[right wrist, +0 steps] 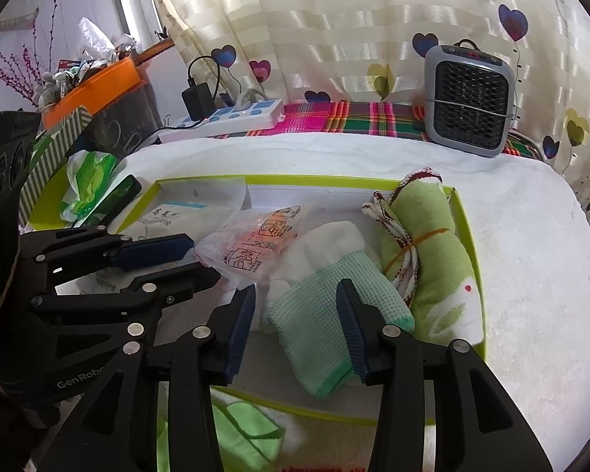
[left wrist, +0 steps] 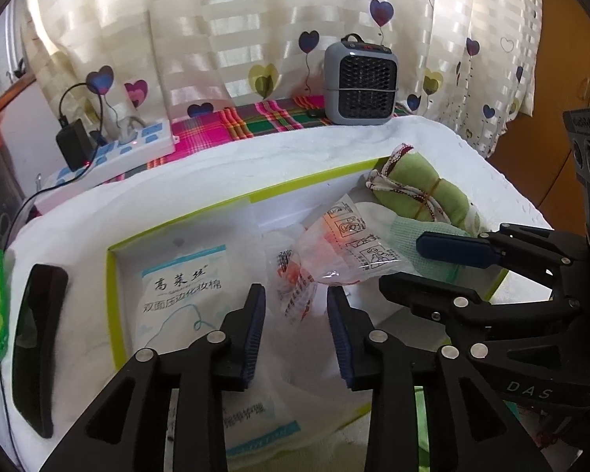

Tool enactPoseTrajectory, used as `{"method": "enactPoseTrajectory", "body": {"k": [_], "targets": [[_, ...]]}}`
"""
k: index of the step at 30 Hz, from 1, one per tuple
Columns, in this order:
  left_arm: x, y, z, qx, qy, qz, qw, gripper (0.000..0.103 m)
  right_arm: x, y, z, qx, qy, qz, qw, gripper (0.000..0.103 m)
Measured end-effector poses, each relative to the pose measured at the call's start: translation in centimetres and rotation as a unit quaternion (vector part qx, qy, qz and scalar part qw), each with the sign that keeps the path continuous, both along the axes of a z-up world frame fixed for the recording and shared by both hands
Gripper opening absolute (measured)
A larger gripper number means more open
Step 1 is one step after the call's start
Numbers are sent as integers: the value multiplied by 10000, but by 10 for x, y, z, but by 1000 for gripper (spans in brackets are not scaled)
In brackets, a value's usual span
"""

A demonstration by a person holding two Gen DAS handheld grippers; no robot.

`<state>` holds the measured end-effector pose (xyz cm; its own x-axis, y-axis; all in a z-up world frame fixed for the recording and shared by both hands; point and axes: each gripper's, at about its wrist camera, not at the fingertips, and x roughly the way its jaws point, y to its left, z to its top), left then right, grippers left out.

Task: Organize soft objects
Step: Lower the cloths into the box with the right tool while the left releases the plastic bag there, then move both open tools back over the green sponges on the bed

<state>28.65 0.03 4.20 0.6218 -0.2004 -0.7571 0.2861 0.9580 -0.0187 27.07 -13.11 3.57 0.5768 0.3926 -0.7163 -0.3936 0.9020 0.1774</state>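
cream striped curtain [right wrist: 334,39] with heart prints glowing with daylight, small grey heater [right wrist: 470,98] and white power strip [right wrist: 236,116] sitting on plaid cloth [right wrist: 354,116] behind

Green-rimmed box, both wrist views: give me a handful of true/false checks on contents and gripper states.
1. The rolled green towel lies inside the green-rimmed box, along its right wall. True.
2. The left gripper is clamped on the cotton pad pack. False: its jaws are open, holding nothing.
3. The right gripper straddles the mint knit cloth with jaws open. True.
4. The grey heater stands inside the box. False: it stands behind the box, on the plaid cloth.
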Motion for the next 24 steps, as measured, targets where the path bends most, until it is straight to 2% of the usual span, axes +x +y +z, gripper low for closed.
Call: {"method": "enactPoseTrajectory", "body": {"k": [10,19,24], "targets": [[-14,3,7,5,-77,103,9999,46,-14,-5,4,17,-41,-43,10000,55],[-27,3,16,5,-212,113,9997,49,-24,-10,8,65,-124,-133,9998,57],[-40,4,24,-12,-301,101,9995,51,-32,-15,15,138,-189,-212,9995,63]]}}
